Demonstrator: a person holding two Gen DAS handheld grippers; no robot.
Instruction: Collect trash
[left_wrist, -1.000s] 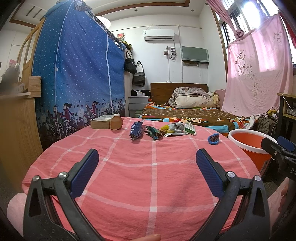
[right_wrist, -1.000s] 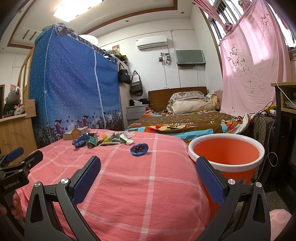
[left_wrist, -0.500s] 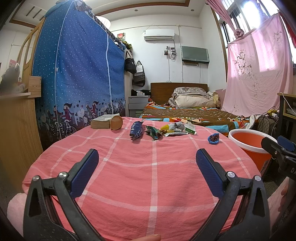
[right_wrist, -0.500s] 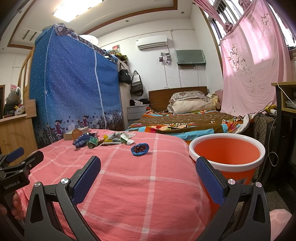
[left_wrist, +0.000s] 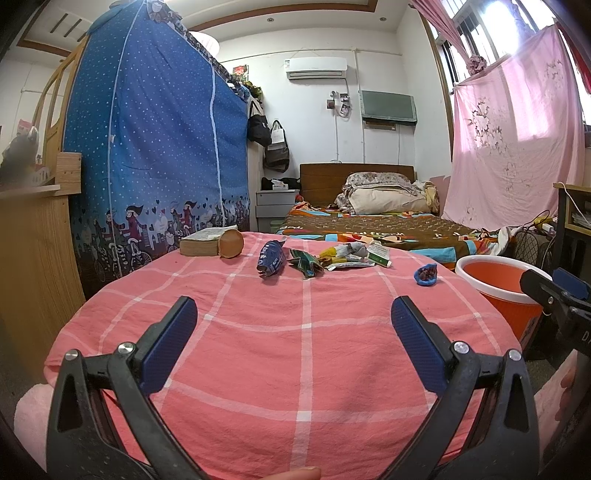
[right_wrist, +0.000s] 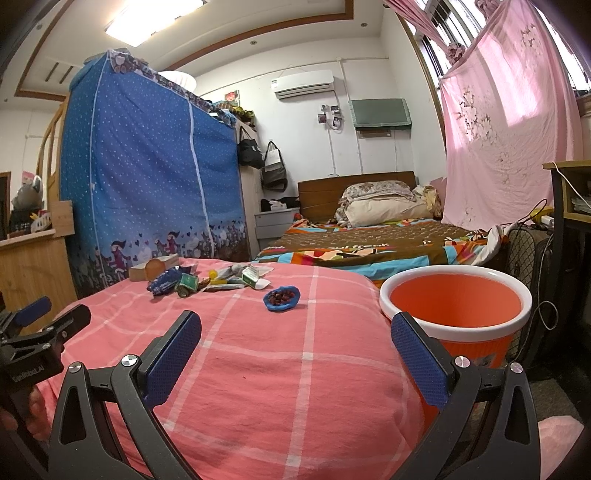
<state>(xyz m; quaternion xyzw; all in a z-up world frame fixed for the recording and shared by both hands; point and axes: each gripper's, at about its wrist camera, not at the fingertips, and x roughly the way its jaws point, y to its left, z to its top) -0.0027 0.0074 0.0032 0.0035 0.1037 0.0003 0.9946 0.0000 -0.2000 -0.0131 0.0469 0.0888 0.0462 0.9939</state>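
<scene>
Trash lies in a loose row at the far side of a table covered by a pink checked cloth (left_wrist: 303, 332): a blue snack wrapper (left_wrist: 270, 257), a crumpled green wrapper (left_wrist: 304, 261), a pile of flat packets (left_wrist: 354, 254) and a small blue cup of dark bits (left_wrist: 426, 275). An orange bin with a white rim (right_wrist: 456, 306) stands off the table's right side. My left gripper (left_wrist: 294, 321) hovers open over the near cloth, well short of the trash. My right gripper (right_wrist: 296, 336) is open too, between the table's right part and the bin, holding nothing.
A thick book with a round wooden piece (left_wrist: 212, 243) lies at the table's far left. Beyond the table are a bed (left_wrist: 373, 229), a blue wardrobe cover (left_wrist: 155, 155) and a pink curtain (left_wrist: 517, 133). Wooden furniture (left_wrist: 33, 258) stands left; cables and a fan (right_wrist: 528, 254) right.
Both grippers have stayed open and nearly still; the right wrist view has shifted very slightly.
</scene>
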